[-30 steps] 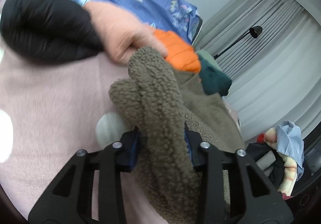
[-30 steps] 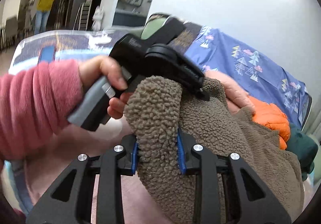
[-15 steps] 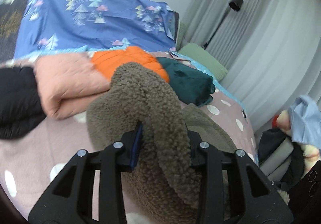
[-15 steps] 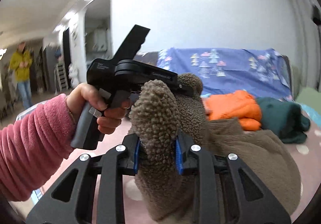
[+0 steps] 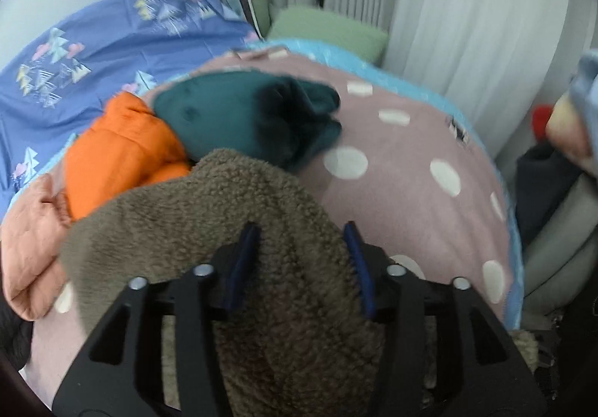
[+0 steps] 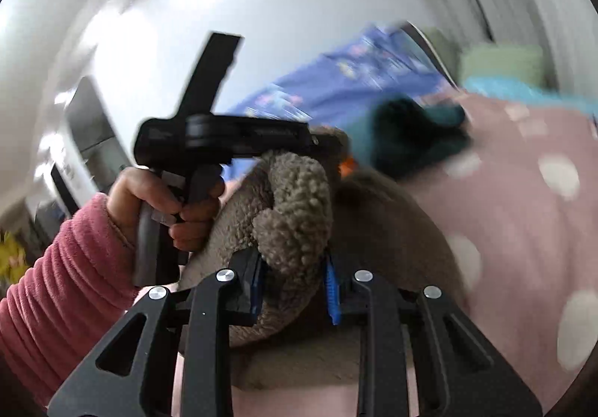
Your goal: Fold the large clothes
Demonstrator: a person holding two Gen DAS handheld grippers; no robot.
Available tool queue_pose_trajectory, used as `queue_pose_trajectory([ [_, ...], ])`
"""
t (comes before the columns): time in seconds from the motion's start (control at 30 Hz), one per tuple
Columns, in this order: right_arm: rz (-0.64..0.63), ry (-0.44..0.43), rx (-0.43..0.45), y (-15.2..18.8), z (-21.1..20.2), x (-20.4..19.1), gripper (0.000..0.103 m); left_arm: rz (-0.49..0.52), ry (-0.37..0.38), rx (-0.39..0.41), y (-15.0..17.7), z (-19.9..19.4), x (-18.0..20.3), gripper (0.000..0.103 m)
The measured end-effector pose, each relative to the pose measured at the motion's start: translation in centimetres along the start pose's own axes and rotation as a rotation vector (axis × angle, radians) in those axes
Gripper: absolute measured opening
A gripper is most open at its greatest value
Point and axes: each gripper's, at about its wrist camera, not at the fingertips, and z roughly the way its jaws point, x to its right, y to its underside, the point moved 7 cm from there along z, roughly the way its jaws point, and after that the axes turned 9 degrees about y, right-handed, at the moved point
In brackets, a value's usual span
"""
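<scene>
Fleece garment: the brown, nubbly sherpa fleece [image 5: 209, 230] you are folding lies bunched on the near part of the bed, a thick rolled ridge of it running up between both pairs of tongs.
Left tongs: your left tongs [image 5: 299, 260] have just been opening; the blue pads stand apart with the fleece ridge between them, the right pad against the pile, the left pad showing a gap, so no clamp now.
Right tongs: your right tongs [image 6: 293, 282] stand narrow and pinch a curly fold of the fleece [image 6: 295, 215] between their blue pads.
Left hand: in the right wrist view your left hand [image 6: 164, 207], in a ribbed pink sleeve [image 6: 56, 290], wraps the black pistol-shaped handle just left of that fold.
Bed: soft pink blanket with white dots [image 5: 411, 170], edged in light blue on the far and right sides.
Far pile: a puffy quilted orange jacket [image 5: 123, 151], a dark teal plush garment [image 5: 239, 117] to its right and touching it, and a peach quilted piece [image 5: 30, 230] at far left; the fleece overlaps the near edges of the orange and teal pieces.
Behind: smooth blue sheet with small tree prints [image 5: 101, 58], a sage green pillow [image 5: 329, 31], pleated pale curtains [image 5: 467, 5].
</scene>
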Motion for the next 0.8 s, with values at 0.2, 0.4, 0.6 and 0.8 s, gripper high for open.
queue_pose_trajectory([
  [0.2, 0.106, -0.016, -0.074, 2.9, 0.9, 3.4, 0.027, 0.059, 0.109, 0.055, -0.7, -0.7, 3.0, 0.056],
  [0.4, 0.161, -0.010, -0.070, 2.5, 1.4, 4.6, 0.027, 0.053, 0.001, 0.118, 0.9, -5.4, -1.5, 0.055],
  [0.6, 0.174, 0.000, -0.080, 2.5, 0.6, 4.8, 0.027, -0.029, 0.033, 0.074, 4.4, -5.1, -4.7, 0.055],
  [0.8, 0.183, 0.057, -0.066, 1.9, -1.0, 5.5, 0.027, 0.054, 0.035, -0.009, 3.1, -0.1, -1.6, 0.058],
])
